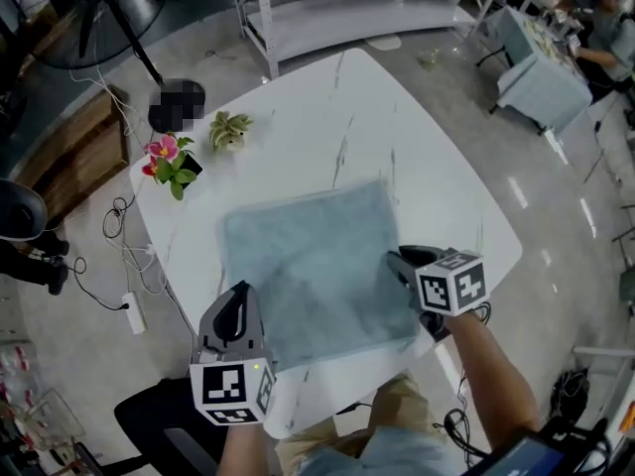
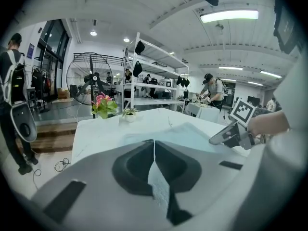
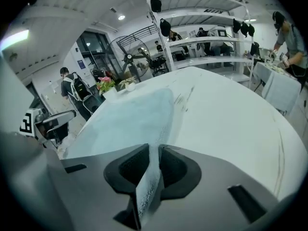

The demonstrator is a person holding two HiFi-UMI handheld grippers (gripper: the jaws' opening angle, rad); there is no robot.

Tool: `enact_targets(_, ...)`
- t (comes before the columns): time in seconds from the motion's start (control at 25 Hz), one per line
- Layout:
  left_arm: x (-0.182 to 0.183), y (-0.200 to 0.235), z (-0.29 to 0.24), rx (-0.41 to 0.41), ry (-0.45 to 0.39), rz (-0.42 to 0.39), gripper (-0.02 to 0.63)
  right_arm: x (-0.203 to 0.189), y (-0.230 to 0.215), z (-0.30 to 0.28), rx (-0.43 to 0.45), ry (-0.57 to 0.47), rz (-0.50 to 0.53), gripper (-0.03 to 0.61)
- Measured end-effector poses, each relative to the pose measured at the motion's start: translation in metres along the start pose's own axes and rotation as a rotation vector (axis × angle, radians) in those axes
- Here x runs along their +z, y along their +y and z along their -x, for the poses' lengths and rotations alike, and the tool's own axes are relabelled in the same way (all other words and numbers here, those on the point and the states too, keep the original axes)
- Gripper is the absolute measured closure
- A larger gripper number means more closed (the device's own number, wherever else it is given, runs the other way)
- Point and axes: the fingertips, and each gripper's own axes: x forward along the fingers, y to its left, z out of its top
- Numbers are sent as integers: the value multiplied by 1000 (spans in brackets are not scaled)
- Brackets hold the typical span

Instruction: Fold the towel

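Far ahead of your left hand-held gripper (image 2: 154,143), past the far side of the towel (image 1: 317,266), a small white pot (image 2: 130,118) holds a low green plant (image 2: 129,111). Just to the left of it is a bunch of pink flowers (image 1: 164,150) with green leaves. The leaves cover most of whatever holds those flowers, so you cannot make out its container.

Your left hand-held gripper has its jaws pressed together on the towel's near-left corner. A thin strip of cloth is pinched between the pads and runs back toward the camera. Your right hand-held gripper (image 3: 153,150) is closed on the towel's near-right part, with a raised fold of fabric clamped between its pads.

The towel itself lies spread flat on the white table (image 1: 327,97). It reaches from both hand-held grippers toward the far side of the table.

From the head view, the marker cube on your right hand-held gripper covers the towel's near-right corner. Your left hand-held gripper's body hides the near-left corner in the same way. Each gripper view shows only the cloth at its own jaws and the stretch beyond, because the gripper's grey body cuts off the near edge.
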Motion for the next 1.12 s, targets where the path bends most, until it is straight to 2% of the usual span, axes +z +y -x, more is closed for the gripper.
enact_targets(0.08,0,4,3,-2,-5,6,601,4,2,0,8,-5,-35,516)
enact_targets(0.24,2,12,16,2,-17,19,601,26,17,21,16,-73,-43,526)
enact_targets(0.56,21,27,51,37,-75,46,600,90,104,56,86,-166,136,528)
enact_targets(0.84,22,41,85,75,-122,61,600,107,191,41,153,-152,305,529)
enact_targets(1.12,9,53,106,83,-105,79,600,85,243,-15,184,-53,395,529)
